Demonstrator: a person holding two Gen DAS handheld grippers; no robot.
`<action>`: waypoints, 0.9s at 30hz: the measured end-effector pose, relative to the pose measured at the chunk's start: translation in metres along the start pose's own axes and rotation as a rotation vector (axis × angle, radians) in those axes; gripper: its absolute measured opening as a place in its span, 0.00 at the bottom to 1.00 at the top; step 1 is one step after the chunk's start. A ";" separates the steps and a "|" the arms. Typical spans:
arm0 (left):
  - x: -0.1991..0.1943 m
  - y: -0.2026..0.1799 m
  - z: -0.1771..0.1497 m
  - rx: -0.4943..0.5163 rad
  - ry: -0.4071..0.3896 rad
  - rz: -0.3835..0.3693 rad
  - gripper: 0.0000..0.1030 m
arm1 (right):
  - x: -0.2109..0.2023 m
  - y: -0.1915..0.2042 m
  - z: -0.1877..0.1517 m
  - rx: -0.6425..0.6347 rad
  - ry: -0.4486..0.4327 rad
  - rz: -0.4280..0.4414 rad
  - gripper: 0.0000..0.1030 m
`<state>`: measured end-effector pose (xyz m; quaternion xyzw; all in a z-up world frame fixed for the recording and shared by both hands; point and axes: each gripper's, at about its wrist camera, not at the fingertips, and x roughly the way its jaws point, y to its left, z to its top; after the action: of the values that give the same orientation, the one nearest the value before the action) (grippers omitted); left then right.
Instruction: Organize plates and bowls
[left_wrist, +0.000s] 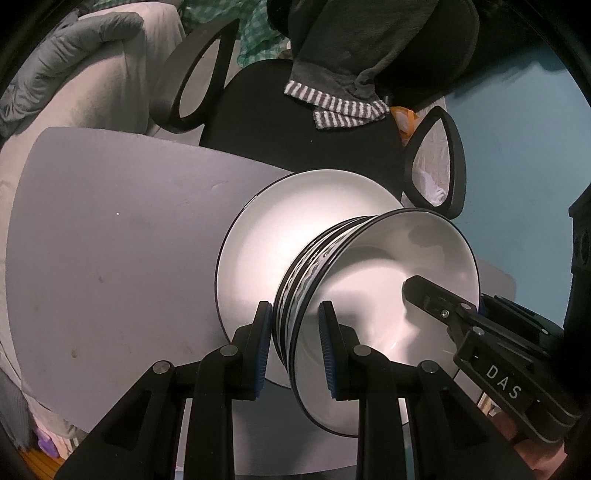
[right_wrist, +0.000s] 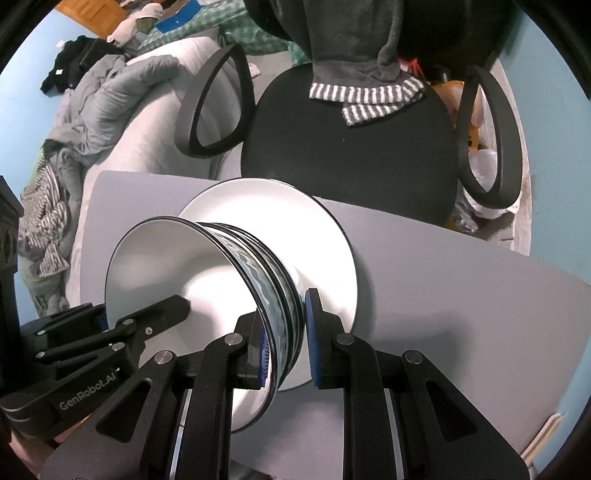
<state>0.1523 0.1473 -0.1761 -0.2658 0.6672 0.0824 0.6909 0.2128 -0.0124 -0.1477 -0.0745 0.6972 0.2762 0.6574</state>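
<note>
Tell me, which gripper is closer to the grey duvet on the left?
Left. The left gripper holds the bowls by the rim on the side facing the grey duvet; the right gripper holds the opposite rim, farther away.

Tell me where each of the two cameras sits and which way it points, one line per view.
Left wrist: on the left gripper, looking along its fingers at the bowl stack's left rim; the right gripper shows at right.
Right wrist: on the right gripper, at the stack's right rim.
Shared: stack, white plate, gray table, black chair.
</note>
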 end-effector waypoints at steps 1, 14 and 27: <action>0.001 0.000 0.000 0.001 0.002 0.001 0.24 | 0.001 0.000 0.000 0.000 0.003 -0.001 0.17; 0.000 -0.007 -0.001 0.065 -0.001 0.019 0.28 | 0.007 -0.005 0.002 0.016 0.010 0.008 0.17; -0.012 0.002 -0.016 0.032 -0.045 0.074 0.48 | -0.005 -0.005 -0.011 0.050 -0.041 -0.014 0.54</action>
<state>0.1365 0.1443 -0.1642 -0.2280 0.6620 0.1034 0.7064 0.2062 -0.0231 -0.1443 -0.0574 0.6898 0.2554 0.6750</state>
